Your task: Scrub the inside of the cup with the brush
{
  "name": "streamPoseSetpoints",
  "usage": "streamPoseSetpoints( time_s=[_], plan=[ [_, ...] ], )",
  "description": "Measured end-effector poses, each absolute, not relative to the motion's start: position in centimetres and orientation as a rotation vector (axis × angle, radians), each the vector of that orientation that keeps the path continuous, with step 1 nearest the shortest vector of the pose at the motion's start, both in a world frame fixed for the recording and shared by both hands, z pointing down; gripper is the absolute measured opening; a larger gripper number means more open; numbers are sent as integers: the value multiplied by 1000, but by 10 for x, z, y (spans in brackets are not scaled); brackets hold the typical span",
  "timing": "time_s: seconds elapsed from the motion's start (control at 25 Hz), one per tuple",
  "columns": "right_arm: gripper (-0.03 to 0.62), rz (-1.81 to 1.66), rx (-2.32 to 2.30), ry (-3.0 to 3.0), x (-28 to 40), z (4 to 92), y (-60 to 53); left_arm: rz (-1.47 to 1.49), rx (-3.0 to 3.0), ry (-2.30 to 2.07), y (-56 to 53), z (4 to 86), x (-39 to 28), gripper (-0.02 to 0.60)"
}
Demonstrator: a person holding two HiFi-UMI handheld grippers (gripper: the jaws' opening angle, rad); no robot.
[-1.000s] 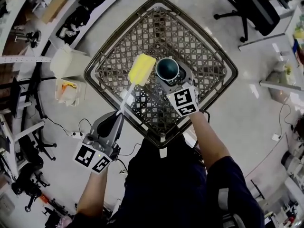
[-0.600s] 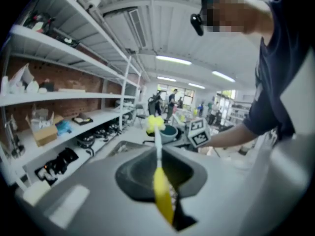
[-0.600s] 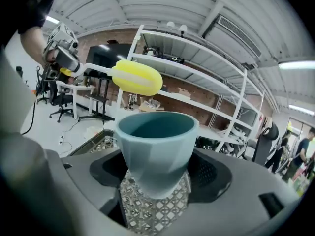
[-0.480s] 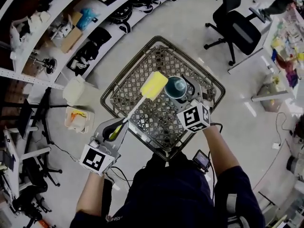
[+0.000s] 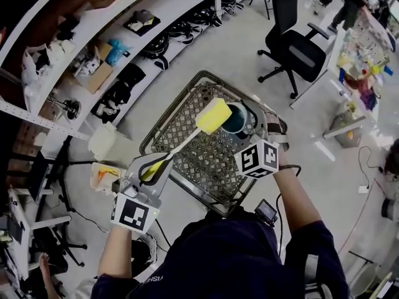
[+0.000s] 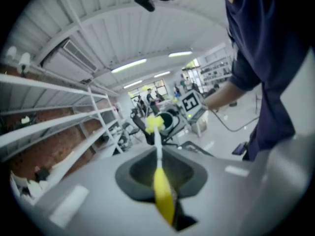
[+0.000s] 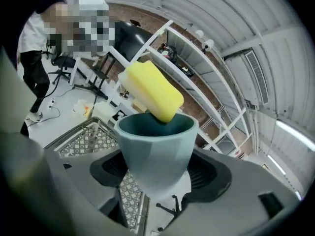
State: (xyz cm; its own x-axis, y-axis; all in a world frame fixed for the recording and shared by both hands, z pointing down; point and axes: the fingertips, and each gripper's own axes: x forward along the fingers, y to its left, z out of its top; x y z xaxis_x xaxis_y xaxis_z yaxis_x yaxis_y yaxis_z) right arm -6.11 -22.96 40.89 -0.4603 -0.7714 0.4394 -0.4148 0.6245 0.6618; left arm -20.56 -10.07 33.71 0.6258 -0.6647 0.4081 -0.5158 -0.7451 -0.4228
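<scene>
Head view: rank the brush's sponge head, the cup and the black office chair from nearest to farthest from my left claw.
From the left claw, which holds the brush:
1. The sponge head, up and right along the handle.
2. The cup, just beyond the sponge, to its right.
3. The office chair, far off at upper right.

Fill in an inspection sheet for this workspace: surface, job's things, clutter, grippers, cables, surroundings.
Surface: lattice basket, below the cup.
Job's things: teal cup, opening up; brush, its yellow head tilted over the rim with the tip just inside.
Clutter: box and bags on the shelves; white tub beside the basket.
Grippers: left gripper, jaws shut on the brush handle; right gripper, jaws shut on the cup.
Cables: one cable on the floor, at right.
Surroundings: shelves, chair, grey floor.
</scene>
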Motion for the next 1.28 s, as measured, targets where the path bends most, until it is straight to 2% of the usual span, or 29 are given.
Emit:
streamPoseSetpoints(
  time_s=[0.48, 0.68, 1.04, 1.28],
  plan=[
    [350, -812, 928, -1920, -37, 371, -231, -1134, -1960, 635, -91, 296, -161, 25],
    [350, -855, 901, -1892, -28, 369, -225, -1177, -1703, 528, -95, 288, -131, 25],
    [350, -880, 863, -1910, -15, 372, -227, -1298, -1672, 548, -122, 300, -117, 23],
    [350, -888, 820, -1902, -6, 383, -234, -1277, -1726, 482, -107, 308, -86, 23]
  ],
)
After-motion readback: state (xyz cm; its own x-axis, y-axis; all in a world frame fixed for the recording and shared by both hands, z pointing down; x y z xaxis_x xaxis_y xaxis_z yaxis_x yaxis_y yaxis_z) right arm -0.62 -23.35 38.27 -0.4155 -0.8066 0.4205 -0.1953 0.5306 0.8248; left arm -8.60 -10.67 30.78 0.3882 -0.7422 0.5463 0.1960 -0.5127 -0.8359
